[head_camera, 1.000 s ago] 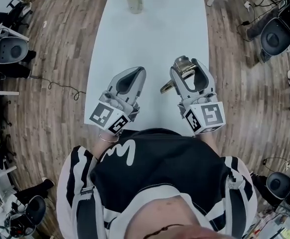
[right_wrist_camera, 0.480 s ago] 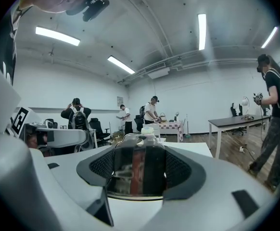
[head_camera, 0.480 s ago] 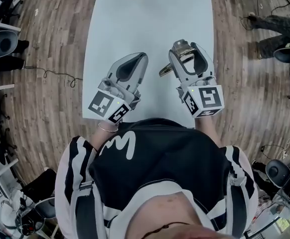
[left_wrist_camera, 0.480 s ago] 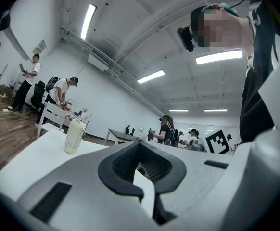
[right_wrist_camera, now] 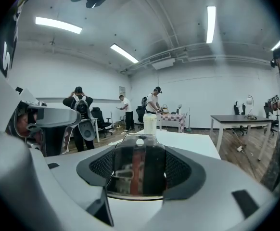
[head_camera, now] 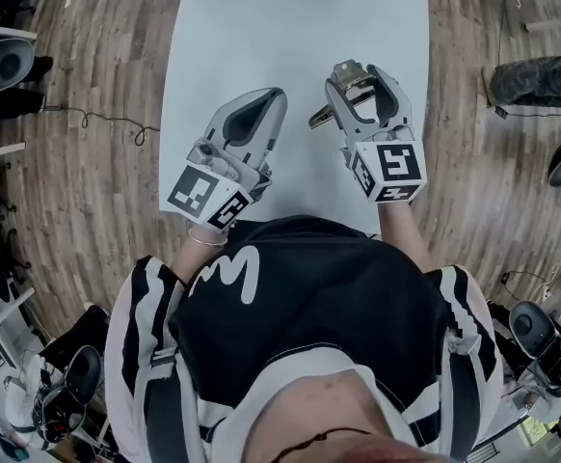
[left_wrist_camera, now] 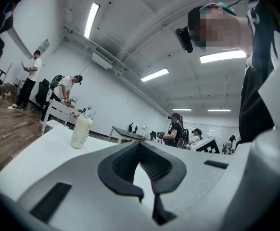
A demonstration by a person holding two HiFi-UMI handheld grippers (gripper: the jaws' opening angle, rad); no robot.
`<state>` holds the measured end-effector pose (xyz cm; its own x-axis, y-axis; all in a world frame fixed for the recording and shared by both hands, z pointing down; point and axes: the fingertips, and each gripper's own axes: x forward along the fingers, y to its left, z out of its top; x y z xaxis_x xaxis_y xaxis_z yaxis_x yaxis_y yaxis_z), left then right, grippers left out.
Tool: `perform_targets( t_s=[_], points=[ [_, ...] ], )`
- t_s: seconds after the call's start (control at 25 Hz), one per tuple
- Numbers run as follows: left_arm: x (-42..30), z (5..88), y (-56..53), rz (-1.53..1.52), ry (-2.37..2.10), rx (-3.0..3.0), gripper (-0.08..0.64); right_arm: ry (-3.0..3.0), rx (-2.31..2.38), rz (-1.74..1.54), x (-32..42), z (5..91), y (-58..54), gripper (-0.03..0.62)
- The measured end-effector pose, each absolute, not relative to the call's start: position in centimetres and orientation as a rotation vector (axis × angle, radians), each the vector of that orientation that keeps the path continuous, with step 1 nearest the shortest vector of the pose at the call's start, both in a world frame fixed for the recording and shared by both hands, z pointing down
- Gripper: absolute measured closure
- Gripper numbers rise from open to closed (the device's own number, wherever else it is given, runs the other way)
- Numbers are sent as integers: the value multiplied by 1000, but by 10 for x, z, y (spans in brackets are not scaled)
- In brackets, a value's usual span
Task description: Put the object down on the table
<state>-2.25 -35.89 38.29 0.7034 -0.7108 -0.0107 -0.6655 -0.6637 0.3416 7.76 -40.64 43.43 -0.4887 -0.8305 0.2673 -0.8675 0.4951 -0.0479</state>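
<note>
Seen from the head, both tools hang over the near part of the white tabletop [head_camera: 261, 27]. The left claw [head_camera: 269, 102] is over its left half and the right claw [head_camera: 358, 77] over its right half, each carrying one cube with black-and-white square markers [head_camera: 206, 201] towards the person. From above, the object [head_camera: 346, 90] is brass-coloured metal caught between the right jaws, with a thin arm poking out to the left. Whether it touches the tabletop cannot be told from here. The right gripper view shows what the head view does not: the jaws are clamped on the object [right_wrist_camera: 140, 170] from both sides. Its facing side is dark and glossy, with a small round hole near the top and a reddish streak down the middle. The left gripper view shows that claw [left_wrist_camera: 139, 146] closed tip to tip with nothing in it, only a thin wedge of tabletop [left_wrist_camera: 44, 148] visible behind the pads. One cream lidded cup [left_wrist_camera: 81, 132] stands towards the far end of the tabletop. It appears in both gripper views [right_wrist_camera: 150, 124] but not in the head view, and the small print on it is too small to read. The person's black top [head_camera: 300, 326] carries a white scrawl [head_camera: 234, 285] that does not read as any clear word.
</note>
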Motion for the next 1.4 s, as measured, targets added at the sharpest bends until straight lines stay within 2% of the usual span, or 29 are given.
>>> perform_targets(
  t_s=[1.4],
  points=[
    [-25,401,-374,-178,-1067,2556,555,-2342,1282,371,61,550,-444,285]
  ],
)
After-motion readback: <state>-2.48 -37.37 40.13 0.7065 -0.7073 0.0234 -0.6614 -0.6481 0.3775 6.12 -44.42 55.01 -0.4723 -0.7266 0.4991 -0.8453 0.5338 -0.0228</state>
